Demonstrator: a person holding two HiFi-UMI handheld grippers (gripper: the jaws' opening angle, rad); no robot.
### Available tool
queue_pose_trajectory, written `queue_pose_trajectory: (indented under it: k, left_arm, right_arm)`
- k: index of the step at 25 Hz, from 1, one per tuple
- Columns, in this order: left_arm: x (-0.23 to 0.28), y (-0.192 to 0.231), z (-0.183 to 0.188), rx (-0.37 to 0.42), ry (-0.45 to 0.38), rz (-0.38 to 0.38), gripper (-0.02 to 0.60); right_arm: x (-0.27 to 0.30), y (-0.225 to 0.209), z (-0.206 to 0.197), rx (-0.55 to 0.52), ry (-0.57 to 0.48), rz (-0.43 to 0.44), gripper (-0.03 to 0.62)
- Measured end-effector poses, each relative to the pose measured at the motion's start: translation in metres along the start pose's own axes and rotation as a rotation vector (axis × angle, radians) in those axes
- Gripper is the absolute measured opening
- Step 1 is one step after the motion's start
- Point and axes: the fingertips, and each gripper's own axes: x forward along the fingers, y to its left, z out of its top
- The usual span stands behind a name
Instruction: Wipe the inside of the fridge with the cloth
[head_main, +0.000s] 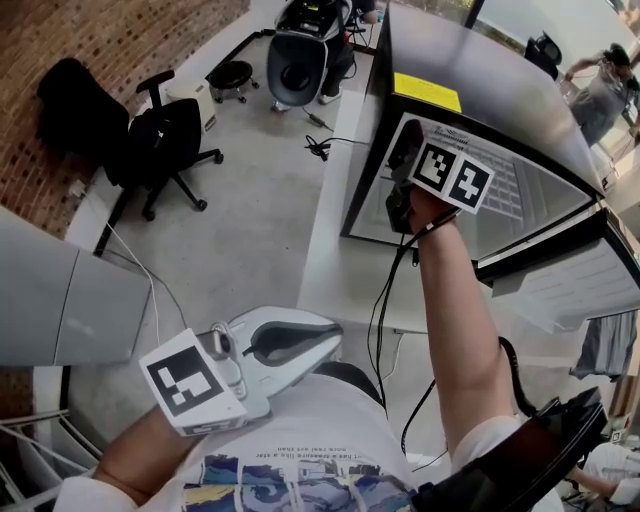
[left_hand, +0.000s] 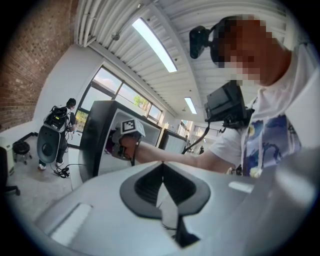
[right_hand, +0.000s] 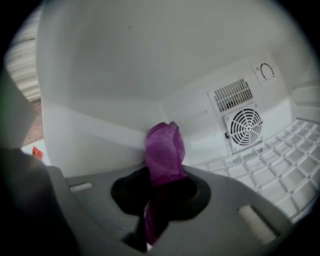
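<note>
The black mini fridge (head_main: 470, 70) stands on a white counter (head_main: 335, 235) with its door (head_main: 575, 285) swung open to the right. My right gripper (head_main: 400, 188) reaches into the opening. In the right gripper view it (right_hand: 162, 182) is shut on a purple cloth (right_hand: 164, 150), which sticks up between the jaws close to the white back left corner of the interior. My left gripper (head_main: 335, 338) hangs low near my body, shut and holding nothing. In the left gripper view its jaws (left_hand: 162, 172) meet in front of the fridge (left_hand: 97, 137).
Inside the fridge are a round fan vent (right_hand: 243, 125), a thermostat dial (right_hand: 266, 71) and a white wire shelf (right_hand: 272, 175). On the floor to the left are black office chairs (head_main: 165, 150), a stool (head_main: 232, 75), cables (head_main: 320, 145) and a grey machine (head_main: 300, 55). A person (head_main: 605, 90) stands far right.
</note>
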Motion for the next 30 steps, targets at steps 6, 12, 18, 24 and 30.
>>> queue_pose_trajectory:
  k: [6, 12, 18, 24, 30]
  left_arm:
    - [-0.001, -0.007, -0.004, 0.011, 0.014, -0.029, 0.008]
    - [0.008, -0.011, -0.010, 0.049, 0.035, -0.082, 0.008]
    - [0.035, -0.022, -0.010, 0.060, 0.045, -0.173, 0.008]
    - [0.069, -0.030, -0.010, 0.071, 0.052, -0.251, 0.008]
    - [0.093, -0.039, 0.000, 0.066, 0.061, -0.285, 0.008]
  right_arm:
    - [-0.019, -0.005, 0.006, 0.069, -0.044, 0.009, 0.052]
    - [-0.068, -0.047, 0.035, 0.108, -0.132, -0.074, 0.052]
    - [-0.137, -0.115, 0.075, 0.106, -0.236, -0.220, 0.052]
    - [-0.183, -0.169, 0.090, -0.126, -0.204, -0.427, 0.052]
    - [-0.177, -0.204, 0.055, -0.314, -0.058, -0.542, 0.052]
